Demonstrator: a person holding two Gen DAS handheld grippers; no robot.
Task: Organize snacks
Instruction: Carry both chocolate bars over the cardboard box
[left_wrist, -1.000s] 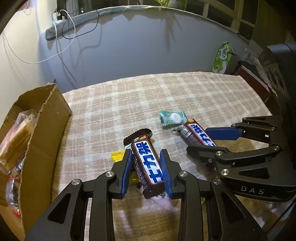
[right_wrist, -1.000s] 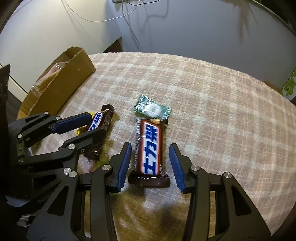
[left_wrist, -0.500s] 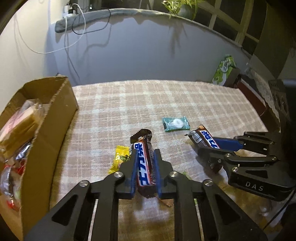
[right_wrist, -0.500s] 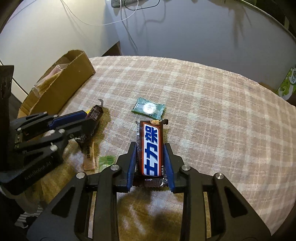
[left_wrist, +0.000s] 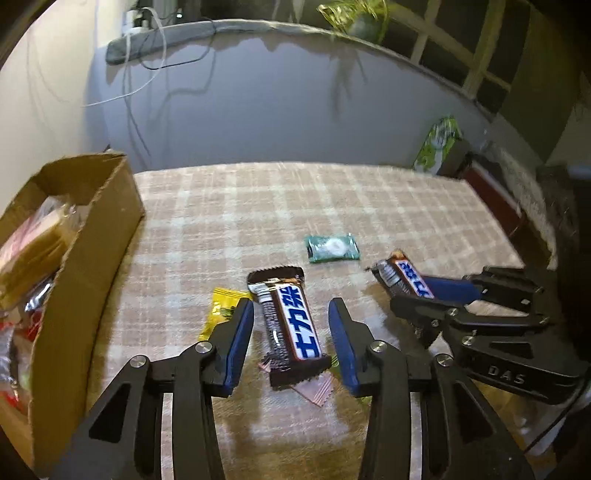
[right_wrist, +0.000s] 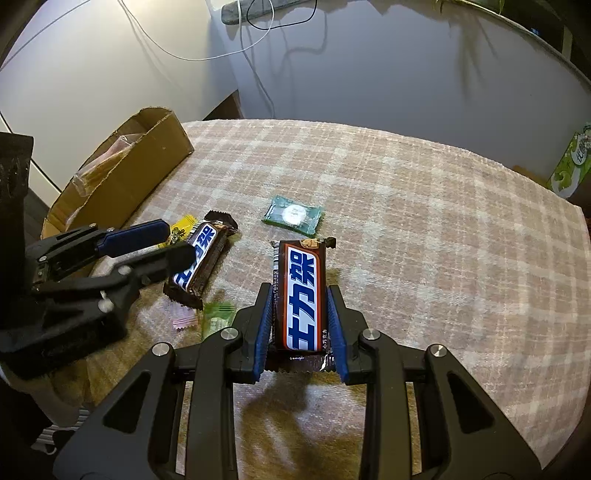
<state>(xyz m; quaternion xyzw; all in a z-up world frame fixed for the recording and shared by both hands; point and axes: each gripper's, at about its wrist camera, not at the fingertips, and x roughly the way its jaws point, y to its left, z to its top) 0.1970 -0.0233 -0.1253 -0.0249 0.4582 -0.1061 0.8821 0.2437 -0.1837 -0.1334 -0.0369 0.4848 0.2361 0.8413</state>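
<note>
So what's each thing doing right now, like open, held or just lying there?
Left gripper: opening, bar between, not gripped.
Left chocolate bar: lying on the tablecloth.
Right gripper: shut on its bar.
Right chocolate bar: held.
Green candy: lying wrapped.
Cardboard box: open, snacks inside.

Background only
Plaid tablecloth (right_wrist: 424, 229), white cable (right_wrist: 207, 55) hanging down the wall, potted plant (left_wrist: 354, 18) on the ledge, green carton (left_wrist: 439, 147) at far right.
</note>
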